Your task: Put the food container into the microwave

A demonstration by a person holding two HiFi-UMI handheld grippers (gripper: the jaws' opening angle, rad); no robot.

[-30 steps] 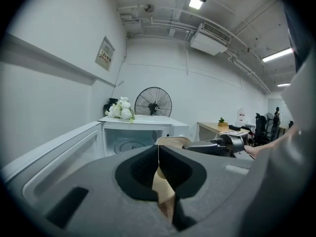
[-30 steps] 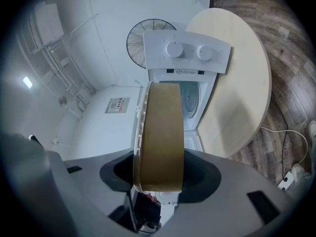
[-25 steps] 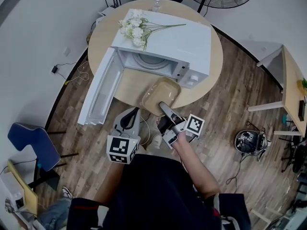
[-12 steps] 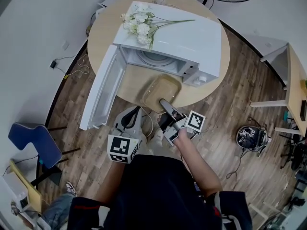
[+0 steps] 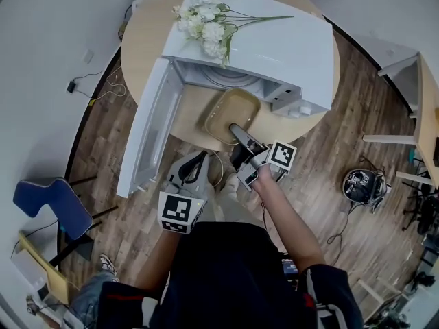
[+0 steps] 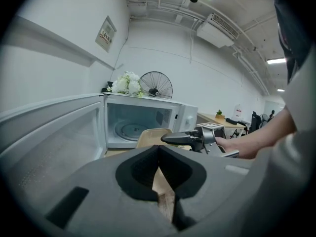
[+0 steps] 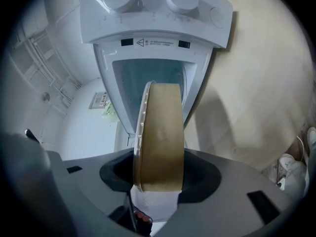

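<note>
Right gripper (image 5: 236, 128): jaws spread wide and clamped on the near end of the food container (image 5: 232, 112), one jaw above it and one below. In the right gripper view the tan container (image 7: 160, 132) fills the gap between the pads, lid rim to one side, and its long axis points at the microwave opening.

Container position: carried level over the round wooden table (image 5: 147, 41), just in front of the open cavity of the microwave (image 5: 278, 46). The far end is at the mouth of the cavity; the head view does not show whether it has crossed the threshold.

Microwave: white, stands on the table. The door (image 5: 148, 140) is swung fully open toward the person's left and overhangs the table edge. The glass turntable (image 6: 129, 129) is visible inside.

Left gripper (image 5: 197, 162): held low beside the right one, near the table edge, below the open door. Pads (image 6: 159, 154) are closed together with nothing between them.

Other: a bunch of white flowers (image 5: 206, 27) lies on top of the microwave. A blue chair (image 5: 51, 205) stands on the wood floor, well apart from the table.
</note>
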